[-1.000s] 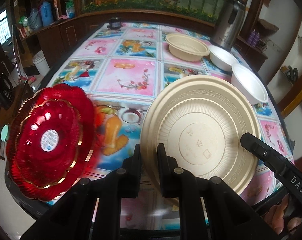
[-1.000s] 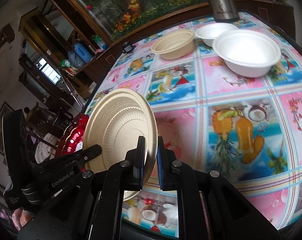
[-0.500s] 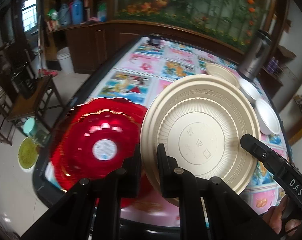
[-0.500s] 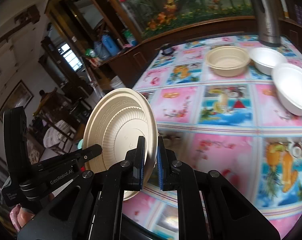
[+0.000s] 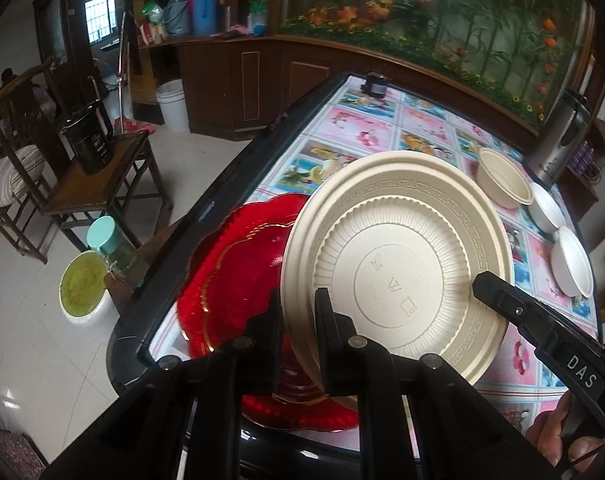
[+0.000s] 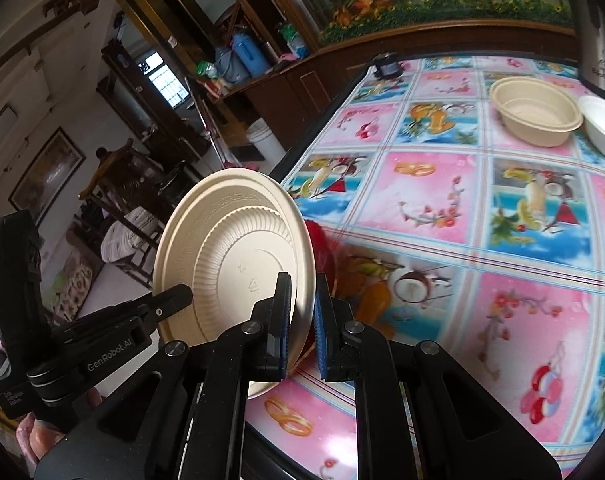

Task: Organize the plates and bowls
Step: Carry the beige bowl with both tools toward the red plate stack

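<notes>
A: What is seen at the left?
B: A red plate (image 5: 238, 276) is laid flat near the desk's (image 5: 342, 128) corner. Above it, a cream plate (image 5: 398, 256) is held tilted, underside facing the cameras; its rim is clamped between the jaws of the left gripper (image 5: 298, 320).

A: And further right?
B: The opposite rim of the same cream plate (image 6: 230, 256) is pinched by the closed jaws of the right gripper (image 6: 302, 316). A cream bowl (image 6: 538, 110) and a white bowl (image 6: 602, 126) are set touching each other at the desk's far right, well apart from the plates.
</notes>
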Available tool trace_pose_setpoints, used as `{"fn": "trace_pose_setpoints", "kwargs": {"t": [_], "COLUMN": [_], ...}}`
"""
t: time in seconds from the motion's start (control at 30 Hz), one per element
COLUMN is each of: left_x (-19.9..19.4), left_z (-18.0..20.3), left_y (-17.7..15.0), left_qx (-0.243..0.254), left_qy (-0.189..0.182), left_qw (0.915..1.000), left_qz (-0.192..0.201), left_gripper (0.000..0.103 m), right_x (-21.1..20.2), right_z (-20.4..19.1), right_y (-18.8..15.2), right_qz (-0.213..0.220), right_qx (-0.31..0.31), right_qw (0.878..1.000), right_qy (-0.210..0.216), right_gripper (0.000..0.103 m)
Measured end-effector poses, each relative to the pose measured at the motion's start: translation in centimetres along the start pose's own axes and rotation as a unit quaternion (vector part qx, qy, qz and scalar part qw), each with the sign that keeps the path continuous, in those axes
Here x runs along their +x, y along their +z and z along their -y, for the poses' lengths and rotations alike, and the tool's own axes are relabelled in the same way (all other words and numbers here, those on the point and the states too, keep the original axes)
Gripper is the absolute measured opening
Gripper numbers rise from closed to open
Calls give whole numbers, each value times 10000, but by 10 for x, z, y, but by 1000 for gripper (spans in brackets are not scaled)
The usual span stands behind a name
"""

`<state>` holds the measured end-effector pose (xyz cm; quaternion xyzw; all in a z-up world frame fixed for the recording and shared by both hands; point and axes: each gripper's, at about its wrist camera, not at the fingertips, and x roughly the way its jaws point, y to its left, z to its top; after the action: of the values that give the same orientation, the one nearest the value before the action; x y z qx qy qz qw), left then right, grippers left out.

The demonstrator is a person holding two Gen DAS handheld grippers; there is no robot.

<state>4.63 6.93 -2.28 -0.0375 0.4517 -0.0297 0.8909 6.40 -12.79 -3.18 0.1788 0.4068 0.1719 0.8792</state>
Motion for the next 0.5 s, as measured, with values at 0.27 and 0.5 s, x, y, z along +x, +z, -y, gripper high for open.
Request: {"fn": "trace_pose_setpoints", "kwargs": {"t": [0.27, 0.5], "left_x": [7, 19], "left_z": [-16, -27], "left_y": [2, 1], "left_qx": [-110, -186], "left_qy": [108, 228], "left_qw": [9999, 9995], "left_qz": [-18, -109], "left_gripper": [13, 13], "right_x": [28, 51], "right_z": [-9, -12], "right_y": [1, -2], "right_qz": [-224, -413], "right_qx": [-34, -34], "right_qw": [9997, 9991], "right_qy": [12, -22], "right_gripper": [10, 10]}}
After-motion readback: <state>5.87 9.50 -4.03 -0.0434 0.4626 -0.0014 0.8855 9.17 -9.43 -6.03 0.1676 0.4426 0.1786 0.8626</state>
